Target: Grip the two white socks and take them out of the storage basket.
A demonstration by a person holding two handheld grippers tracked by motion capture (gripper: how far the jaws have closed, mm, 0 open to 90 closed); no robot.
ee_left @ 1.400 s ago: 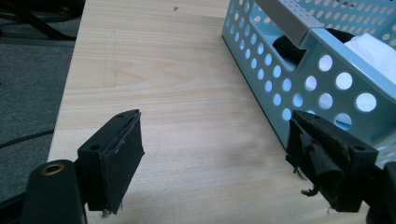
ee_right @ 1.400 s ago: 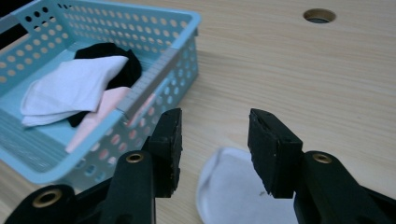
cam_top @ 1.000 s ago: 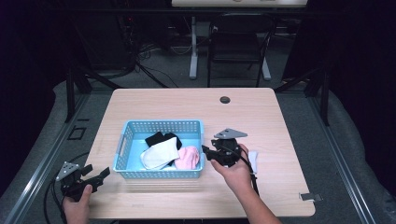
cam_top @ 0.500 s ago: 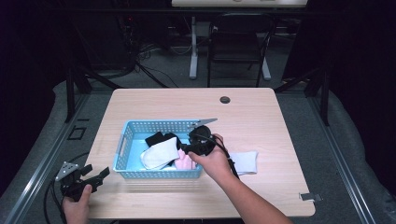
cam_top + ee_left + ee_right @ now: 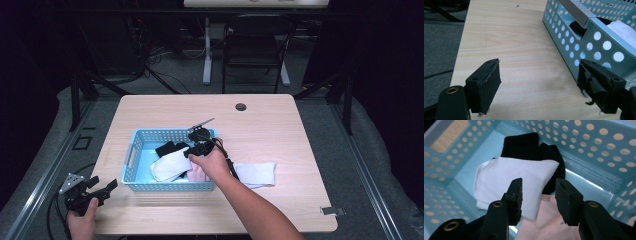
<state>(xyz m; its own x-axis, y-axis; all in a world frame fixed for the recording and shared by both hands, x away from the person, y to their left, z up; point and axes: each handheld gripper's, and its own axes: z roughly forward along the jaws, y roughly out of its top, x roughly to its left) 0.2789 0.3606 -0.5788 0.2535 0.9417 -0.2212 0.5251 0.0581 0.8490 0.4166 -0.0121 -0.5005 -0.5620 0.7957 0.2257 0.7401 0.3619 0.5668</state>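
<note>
- Pale wooden table [image 5: 280, 125] stands on grey carpet amid dark surroundings.
- Light-blue perforated plastic basket [image 5: 145, 136] holds a white folded sock [image 5: 506, 182], a black sock [image 5: 529, 147] and a pink cloth [image 5: 544, 222].
- Right gripper [image 5: 537, 195] hangs over the white folded sock, jaws parted, gripping nothing.
- Left gripper [image 5: 539, 82] waits near the table's front-left corner, jaws wide, empty.
- Another white sock [image 5: 256, 173] lies right of the basket.
</note>
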